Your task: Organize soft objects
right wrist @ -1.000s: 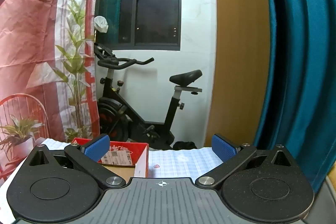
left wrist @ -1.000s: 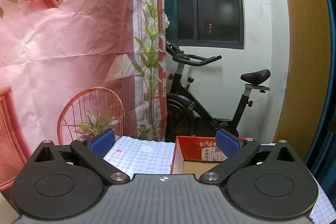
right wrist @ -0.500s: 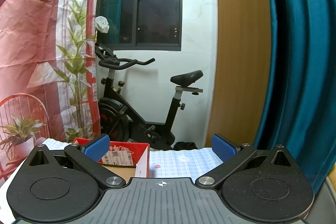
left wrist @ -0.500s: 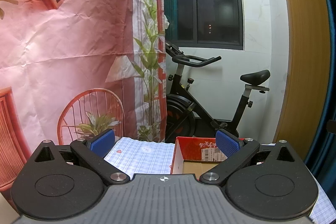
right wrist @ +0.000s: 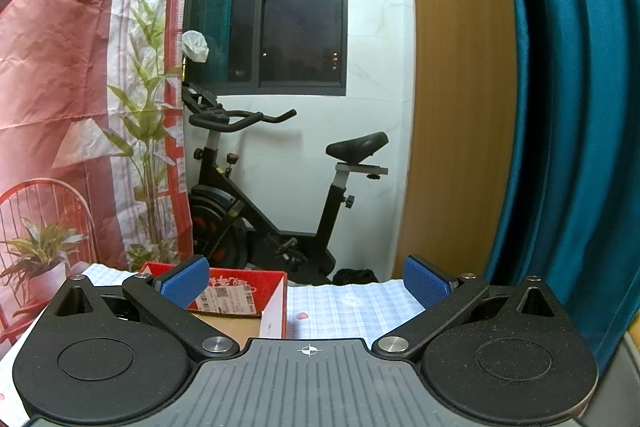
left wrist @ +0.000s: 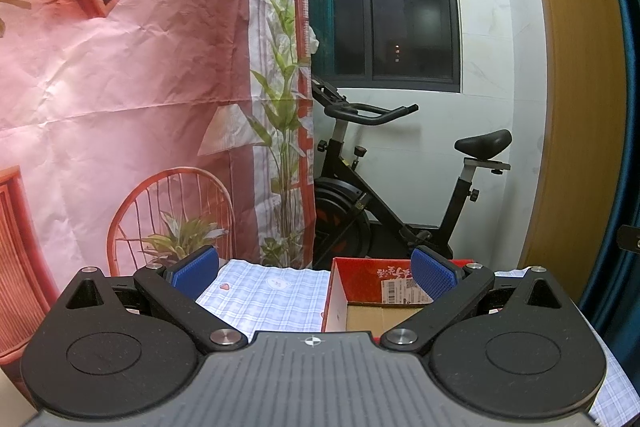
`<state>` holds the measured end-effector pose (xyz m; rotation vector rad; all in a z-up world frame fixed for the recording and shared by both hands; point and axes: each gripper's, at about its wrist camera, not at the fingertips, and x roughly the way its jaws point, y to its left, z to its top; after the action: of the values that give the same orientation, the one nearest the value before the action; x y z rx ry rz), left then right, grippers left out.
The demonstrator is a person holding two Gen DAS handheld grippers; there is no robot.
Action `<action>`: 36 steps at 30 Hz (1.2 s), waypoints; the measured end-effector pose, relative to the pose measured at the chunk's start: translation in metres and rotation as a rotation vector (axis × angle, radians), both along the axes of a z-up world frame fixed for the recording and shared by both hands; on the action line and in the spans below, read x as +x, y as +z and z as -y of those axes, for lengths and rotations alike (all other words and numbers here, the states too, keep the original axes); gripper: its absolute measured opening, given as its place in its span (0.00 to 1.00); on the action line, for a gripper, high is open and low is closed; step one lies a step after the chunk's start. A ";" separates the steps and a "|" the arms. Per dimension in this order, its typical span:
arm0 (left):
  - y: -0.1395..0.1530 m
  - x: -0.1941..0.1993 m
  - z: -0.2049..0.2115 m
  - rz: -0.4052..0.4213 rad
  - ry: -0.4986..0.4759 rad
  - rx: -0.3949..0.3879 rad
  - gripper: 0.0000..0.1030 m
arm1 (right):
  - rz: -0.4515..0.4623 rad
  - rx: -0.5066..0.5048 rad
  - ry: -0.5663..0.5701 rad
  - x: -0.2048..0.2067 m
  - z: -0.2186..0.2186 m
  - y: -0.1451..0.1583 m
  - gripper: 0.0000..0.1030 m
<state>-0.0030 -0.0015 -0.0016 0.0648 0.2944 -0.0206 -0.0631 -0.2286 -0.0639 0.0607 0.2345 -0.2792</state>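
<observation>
Box (left wrist: 376,291) is the landmark: a red cardboard one with a shipping label, open at the top, on a checked tablecloth (left wrist: 264,291) with an exercise bike (left wrist: 400,195) behind it. No soft object shows in either view (they may lie below the cameras), so the step in hand looks like finding the first one. Doing that well probably means tilting both grippers down toward the cloth beside the box before closing on anything. The left gripper (left wrist: 316,271) hangs with fingers wide apart and empty, the box just beyond its right fingertip. The right gripper (right wrist: 306,279) is likewise spread and empty, the box behind its left fingertip and bare cloth between the fingers.
</observation>
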 end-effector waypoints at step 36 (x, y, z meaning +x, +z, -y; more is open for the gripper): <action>-0.002 0.001 0.000 -0.012 -0.003 -0.005 1.00 | -0.005 0.011 0.007 -0.001 -0.003 0.002 1.00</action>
<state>-0.0021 -0.0018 -0.0036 0.0606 0.3059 -0.0249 -0.0637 -0.2258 -0.0623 0.0699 0.2409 -0.2712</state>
